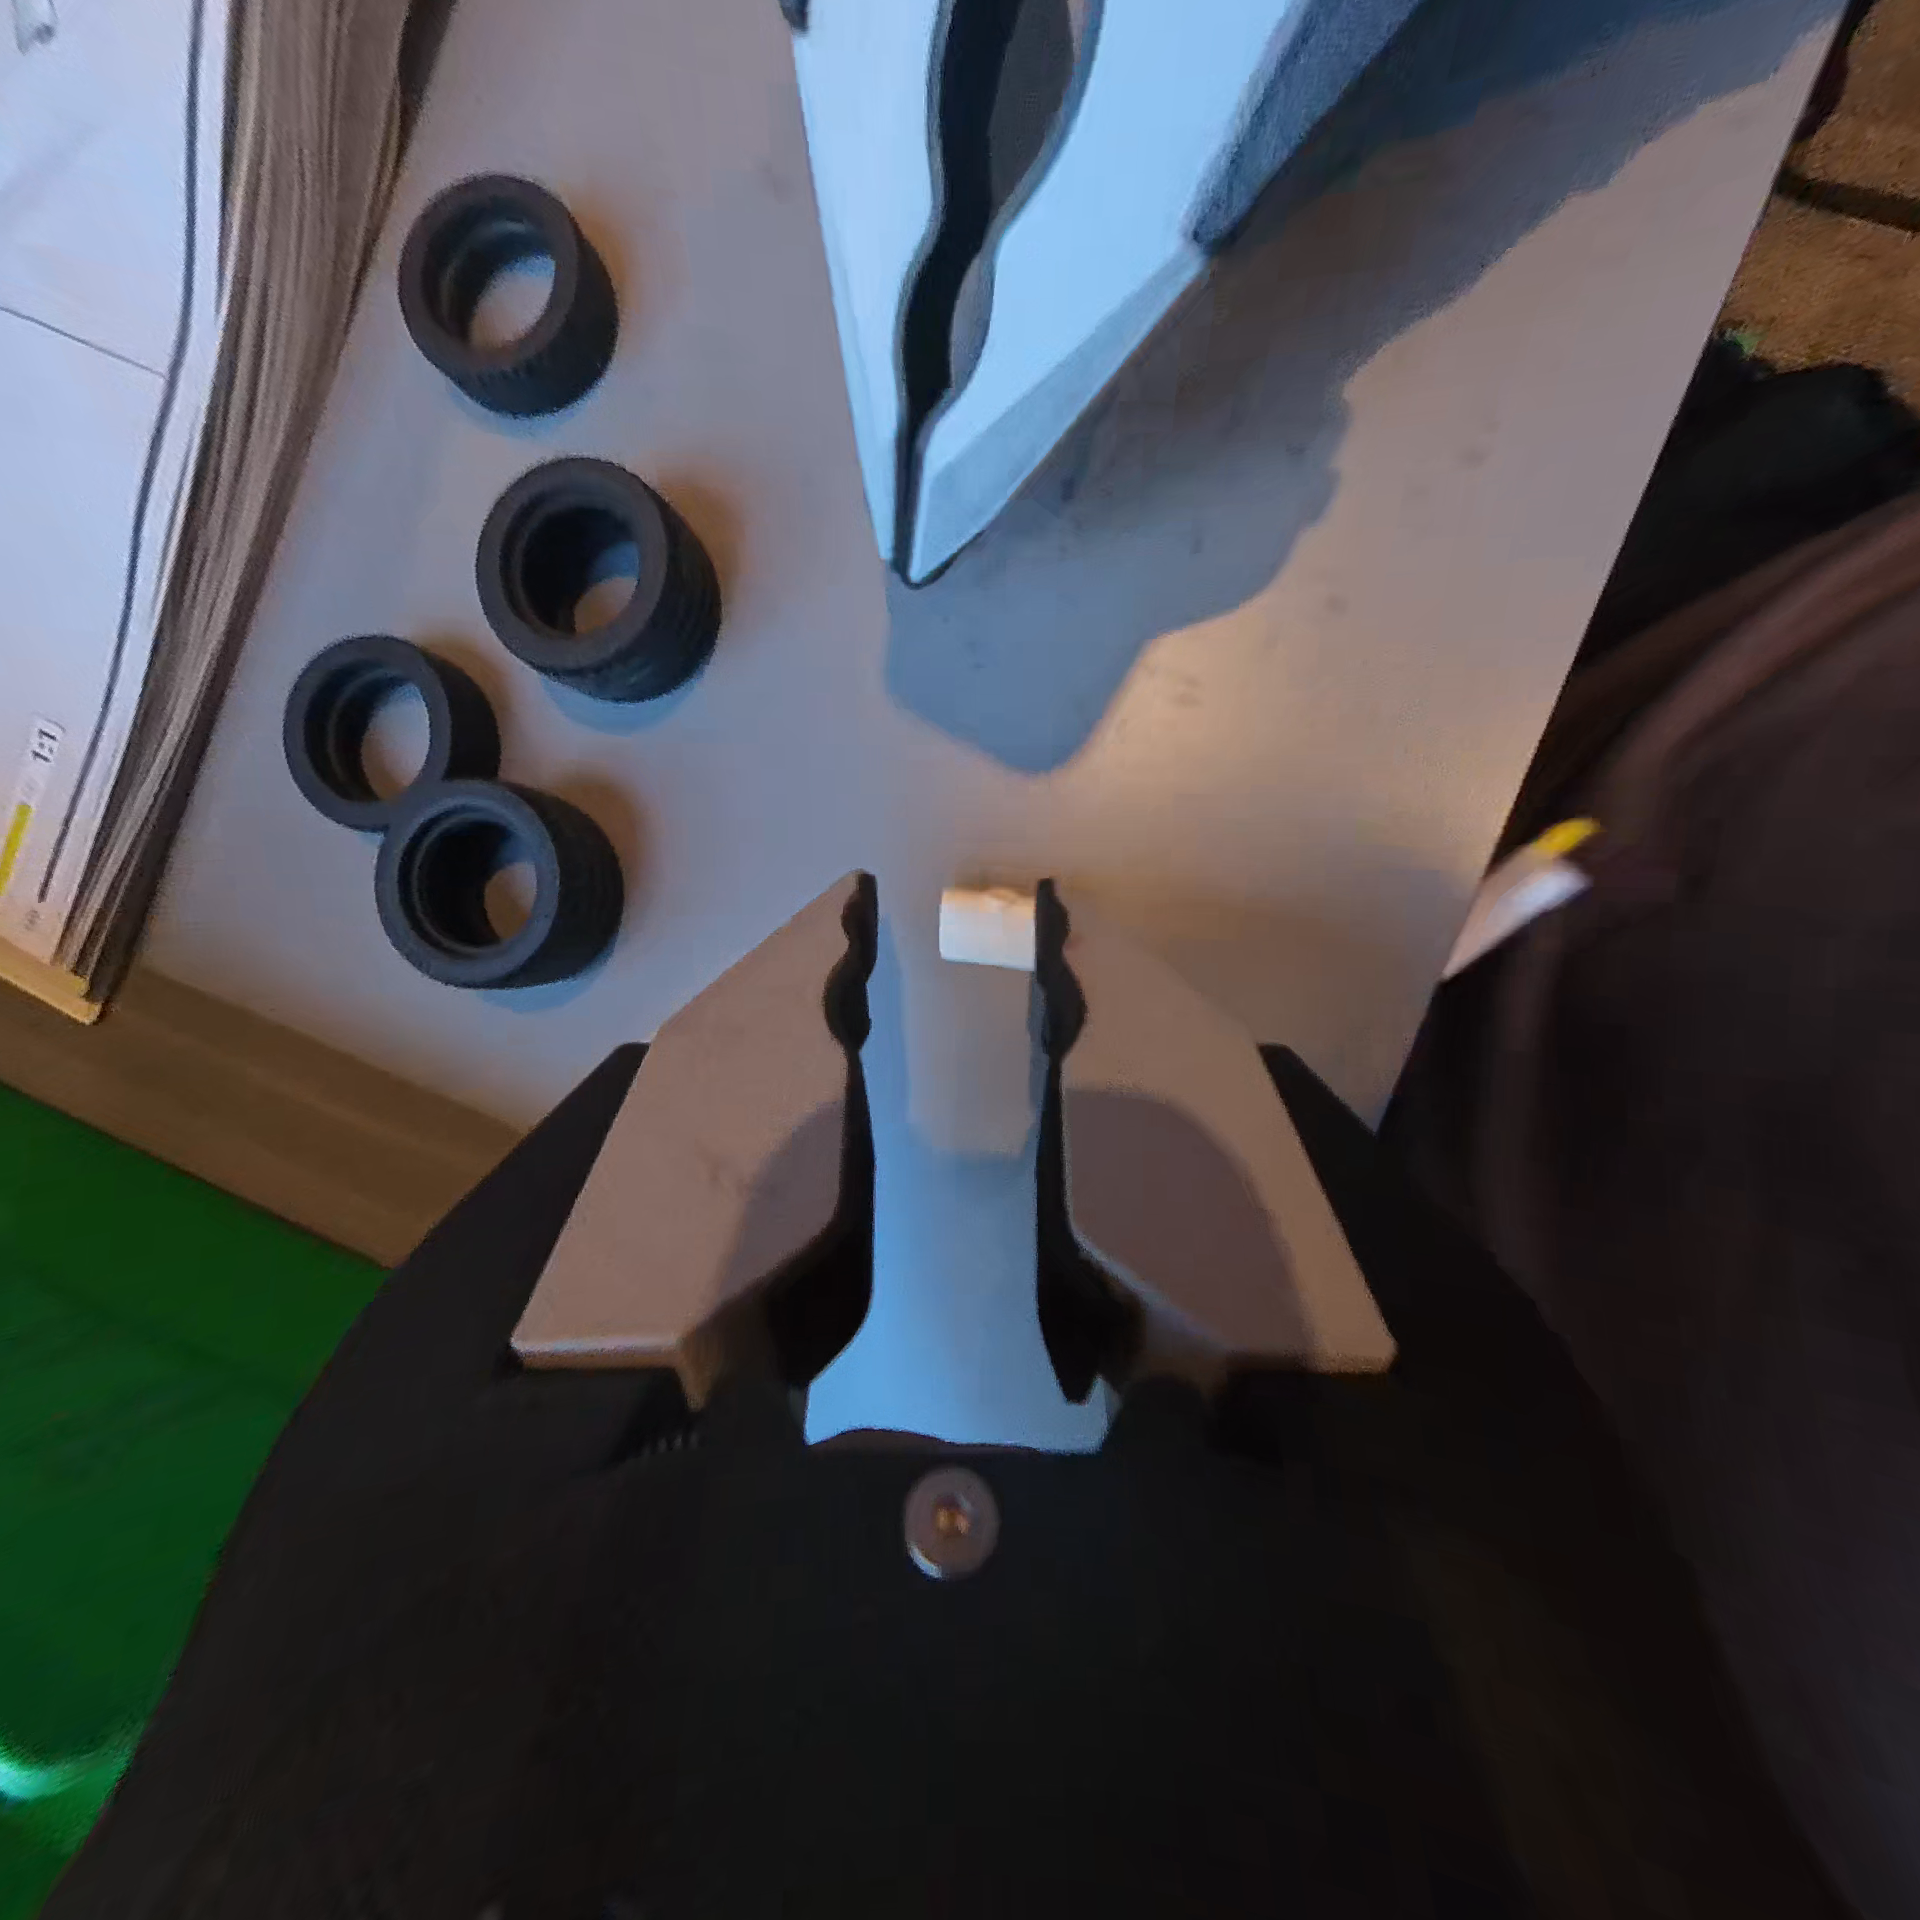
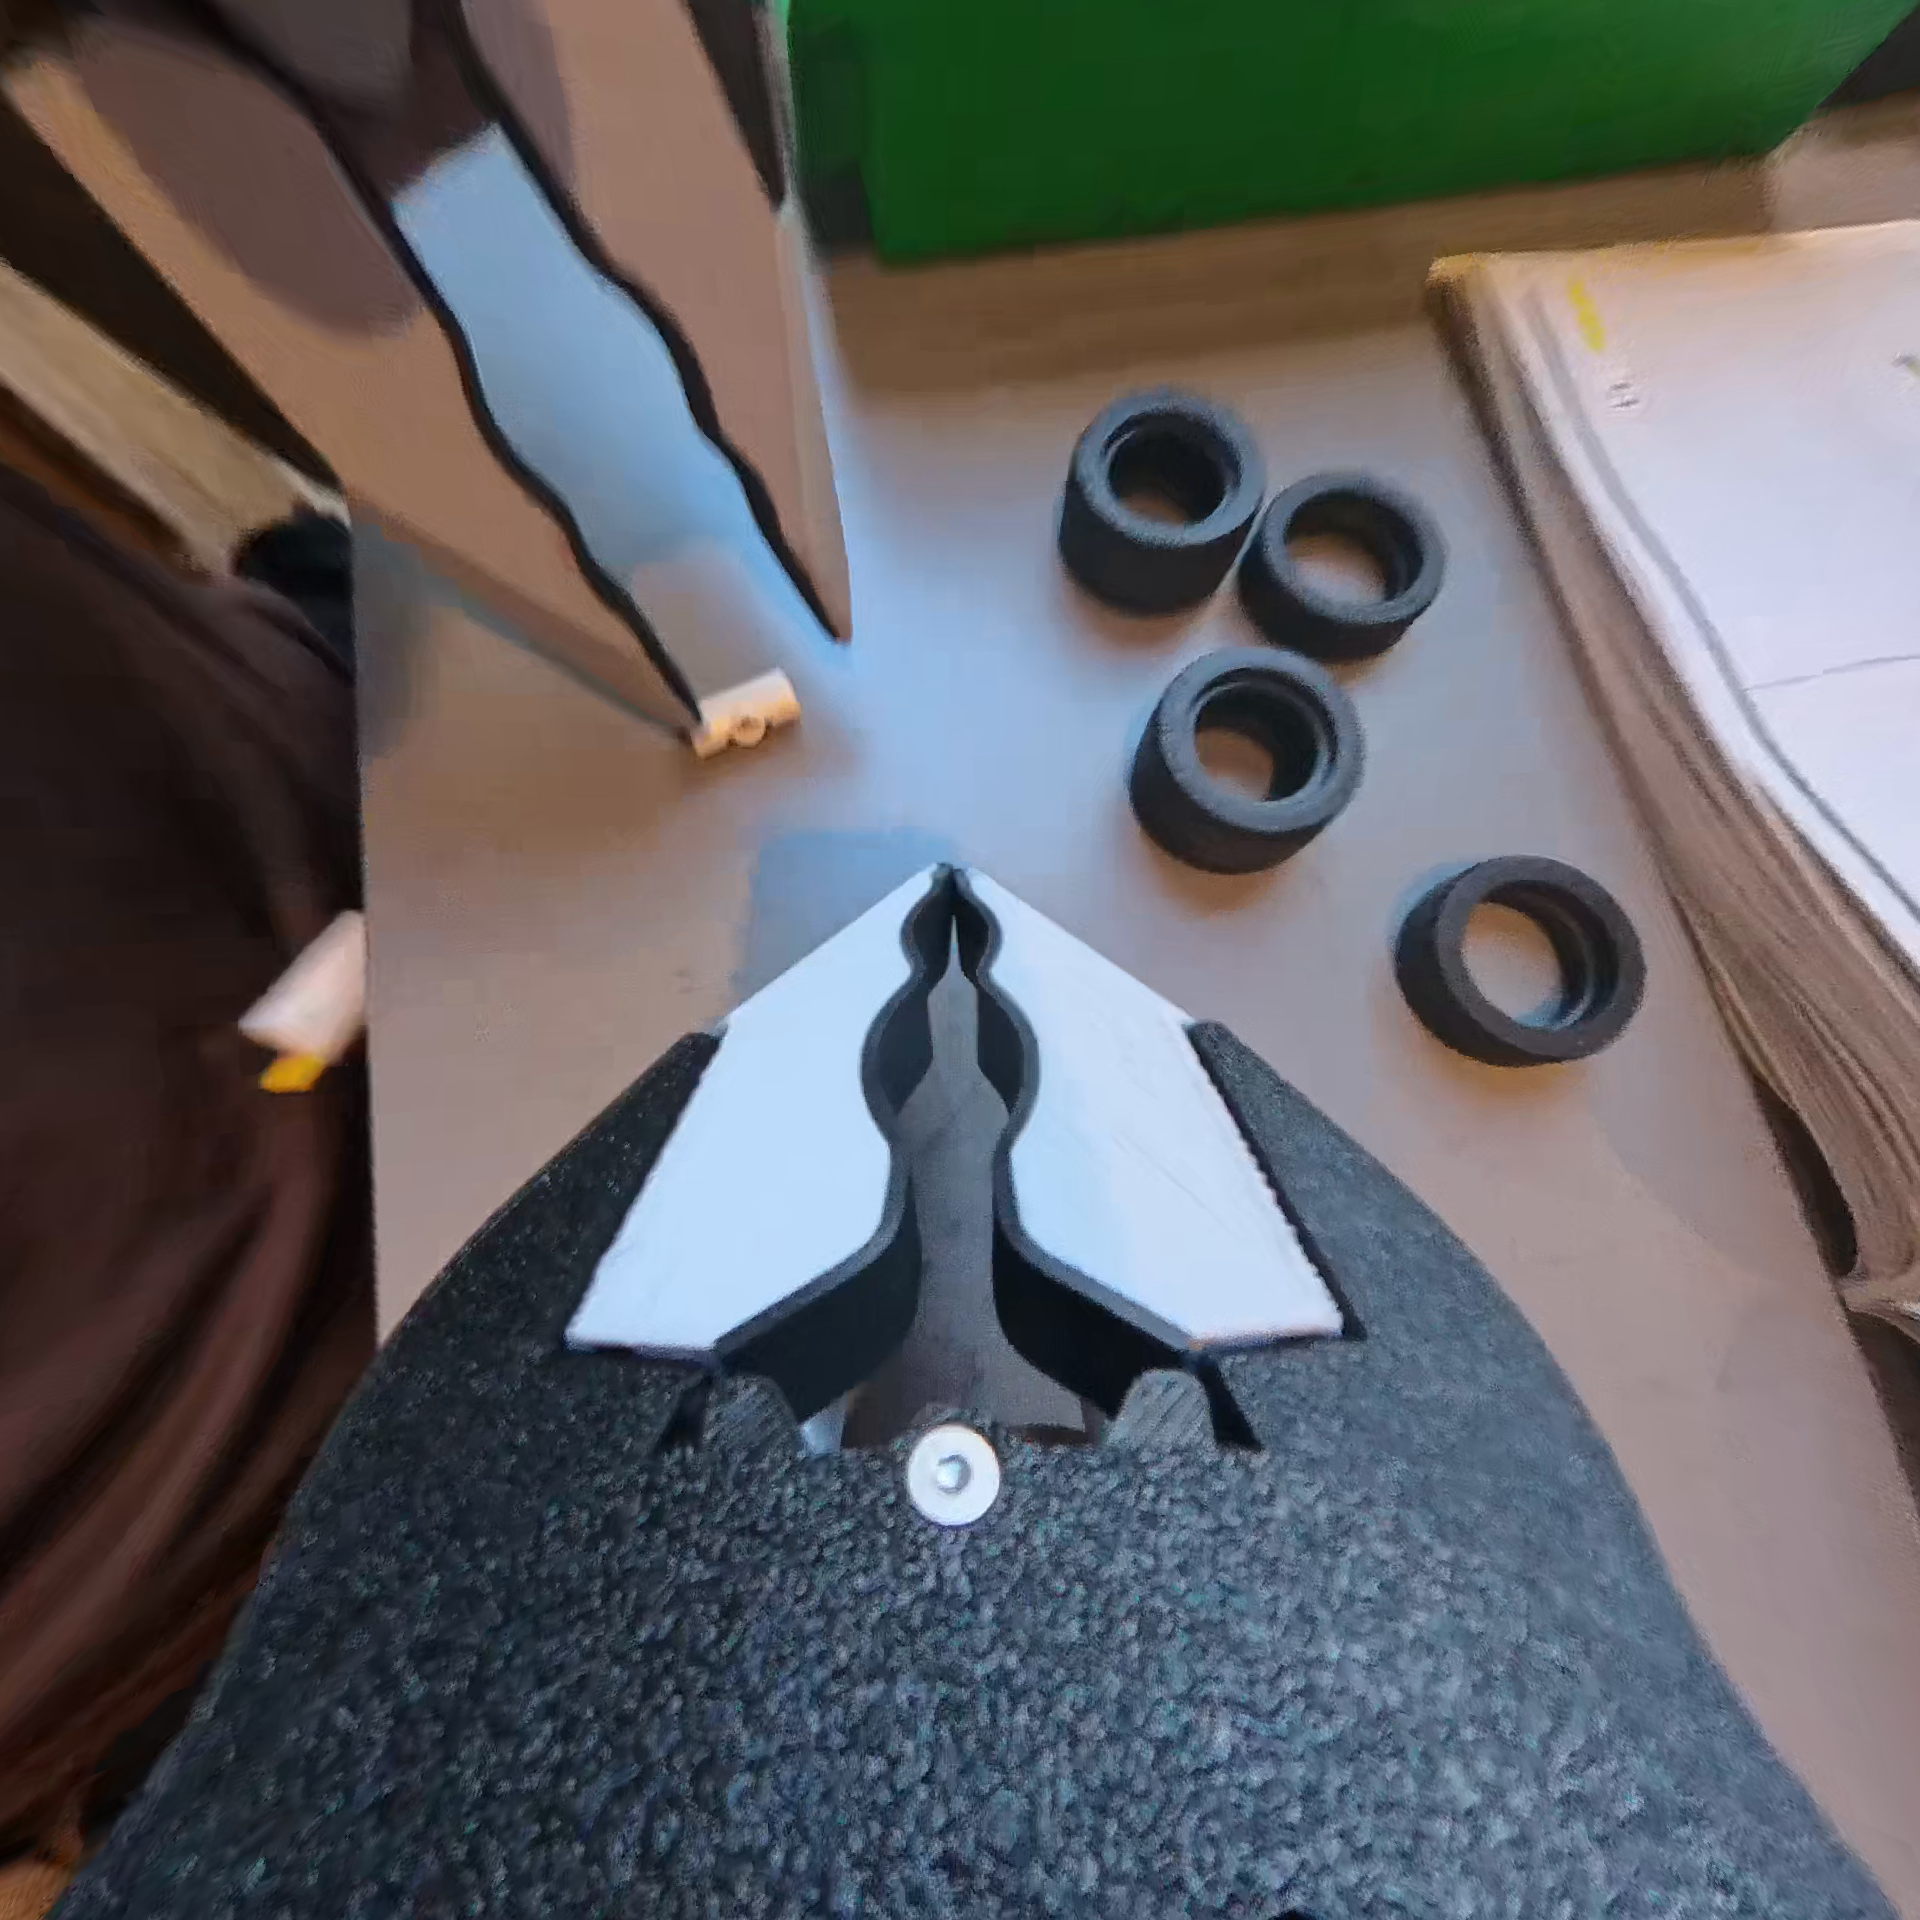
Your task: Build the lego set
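Observation:
A small white lego piece (image 1: 985, 925) lies on the grey table (image 1: 1195, 831). My left gripper (image 1: 956, 894) is open around it, low over the table. The piece sits between the fingertips and touches the right-hand finger (image 1: 1049, 935), with a gap to the other. In the right wrist view the piece (image 2: 748, 717) lies by one fingertip of the left gripper (image 2: 767, 681). My right gripper (image 2: 951, 875) is shut and empty, a short way from the piece. It shows in the left wrist view (image 1: 914, 566) pointing down from the top. Several black rubber tyres (image 1: 597, 577) (image 2: 1247, 758) lie loose beside the grippers.
A thick instruction booklet (image 1: 114, 416) (image 2: 1714, 540) lies past the tyres. A green block (image 2: 1247, 114) (image 1: 156, 1299) stands beyond the table edge. A person's dark sleeve or clothing (image 1: 1714, 1091) (image 2: 156, 935) borders the table on the other side. About 6 cm separates my left fingertips from my right. The green block (image 2: 1247, 114) lies around 15 cm away from my left fingertips. Look for it in the left wrist view (image 1: 142, 1229) too.

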The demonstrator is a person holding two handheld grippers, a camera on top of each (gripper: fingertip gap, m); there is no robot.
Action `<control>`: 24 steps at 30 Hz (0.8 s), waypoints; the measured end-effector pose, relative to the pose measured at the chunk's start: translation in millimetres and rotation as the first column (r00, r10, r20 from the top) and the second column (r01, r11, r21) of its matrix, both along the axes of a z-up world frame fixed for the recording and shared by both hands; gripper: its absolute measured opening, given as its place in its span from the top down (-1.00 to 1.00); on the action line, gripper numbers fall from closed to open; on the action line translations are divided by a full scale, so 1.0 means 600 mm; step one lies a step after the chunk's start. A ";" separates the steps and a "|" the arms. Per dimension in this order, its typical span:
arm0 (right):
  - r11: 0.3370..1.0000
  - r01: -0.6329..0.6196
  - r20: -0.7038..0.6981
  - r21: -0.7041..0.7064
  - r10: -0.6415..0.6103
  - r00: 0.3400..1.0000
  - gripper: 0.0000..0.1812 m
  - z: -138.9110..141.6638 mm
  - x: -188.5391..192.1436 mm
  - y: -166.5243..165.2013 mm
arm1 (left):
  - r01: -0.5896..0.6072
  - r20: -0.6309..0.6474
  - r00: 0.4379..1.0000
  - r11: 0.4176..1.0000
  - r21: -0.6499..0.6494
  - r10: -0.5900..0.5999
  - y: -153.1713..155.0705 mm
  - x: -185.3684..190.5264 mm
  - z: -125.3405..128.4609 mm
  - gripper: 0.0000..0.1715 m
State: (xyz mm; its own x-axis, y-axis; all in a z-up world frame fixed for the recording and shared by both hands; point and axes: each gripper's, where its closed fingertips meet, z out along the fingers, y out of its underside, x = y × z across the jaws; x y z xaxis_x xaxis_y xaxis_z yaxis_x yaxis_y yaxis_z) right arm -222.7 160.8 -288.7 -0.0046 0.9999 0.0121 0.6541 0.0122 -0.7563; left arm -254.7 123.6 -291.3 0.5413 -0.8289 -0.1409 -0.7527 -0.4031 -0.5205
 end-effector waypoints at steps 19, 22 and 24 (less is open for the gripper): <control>0.996 0.050 -0.153 -0.076 -0.061 0.986 0.82 0.070 0.103 -0.107 | 0.213 0.173 0.964 0.976 -0.037 -0.204 -0.172 0.062 0.017 0.68; 0.998 -0.001 -0.148 -0.070 -0.009 0.989 0.79 0.067 0.105 -0.178 | 0.166 0.127 0.980 0.980 -0.109 -0.152 -0.222 0.073 -0.025 0.69; 0.999 -0.018 -0.122 -0.043 0.013 0.992 0.79 0.045 0.107 -0.214 | 0.090 0.074 0.994 0.988 -0.127 -0.081 -0.228 0.073 -0.066 0.70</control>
